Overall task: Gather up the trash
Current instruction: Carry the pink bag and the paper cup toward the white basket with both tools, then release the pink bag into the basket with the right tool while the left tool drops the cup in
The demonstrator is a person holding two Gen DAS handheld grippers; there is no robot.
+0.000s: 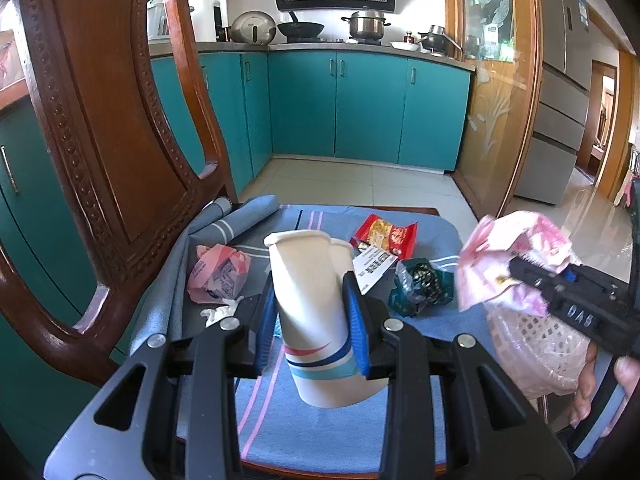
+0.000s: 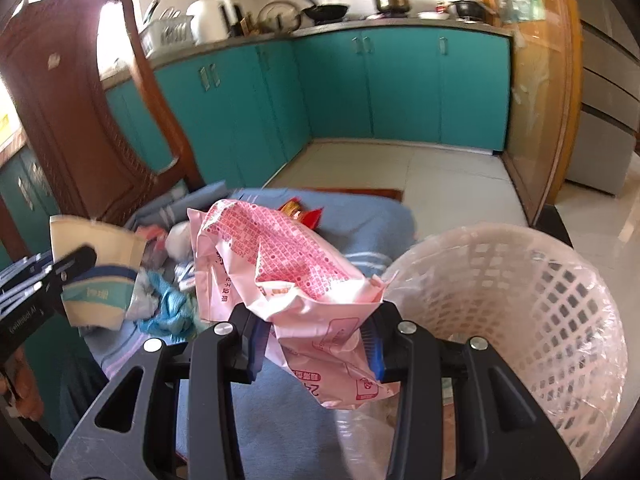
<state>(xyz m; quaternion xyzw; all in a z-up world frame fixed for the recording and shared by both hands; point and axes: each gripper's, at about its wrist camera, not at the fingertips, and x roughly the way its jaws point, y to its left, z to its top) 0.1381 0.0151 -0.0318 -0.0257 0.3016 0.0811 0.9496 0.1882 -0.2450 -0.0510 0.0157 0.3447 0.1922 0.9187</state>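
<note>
My left gripper [image 1: 310,320] is shut on a white paper cup [image 1: 308,300] with red and blue stripes, held above the blue cloth [image 1: 304,420] on the chair seat. My right gripper [image 2: 316,340] is shut on a crumpled pink wrapper [image 2: 280,264], beside the pink mesh waste basket [image 2: 532,320]. In the left wrist view the right gripper [image 1: 516,270] holds the pink wrapper [image 1: 516,248] over the basket [image 1: 536,344]. On the cloth lie a small pink wrapper [image 1: 218,274], a red snack packet [image 1: 386,236], a green wrapper [image 1: 422,286] and a white label [image 1: 372,266].
The carved wooden chair back [image 1: 92,128] rises close on the left. Teal kitchen cabinets [image 1: 360,108] and a tiled floor [image 1: 352,184] lie beyond the seat. A glass door with a wood frame [image 1: 500,92] stands at the right. White tissue scraps [image 1: 218,312] lie near the left fingers.
</note>
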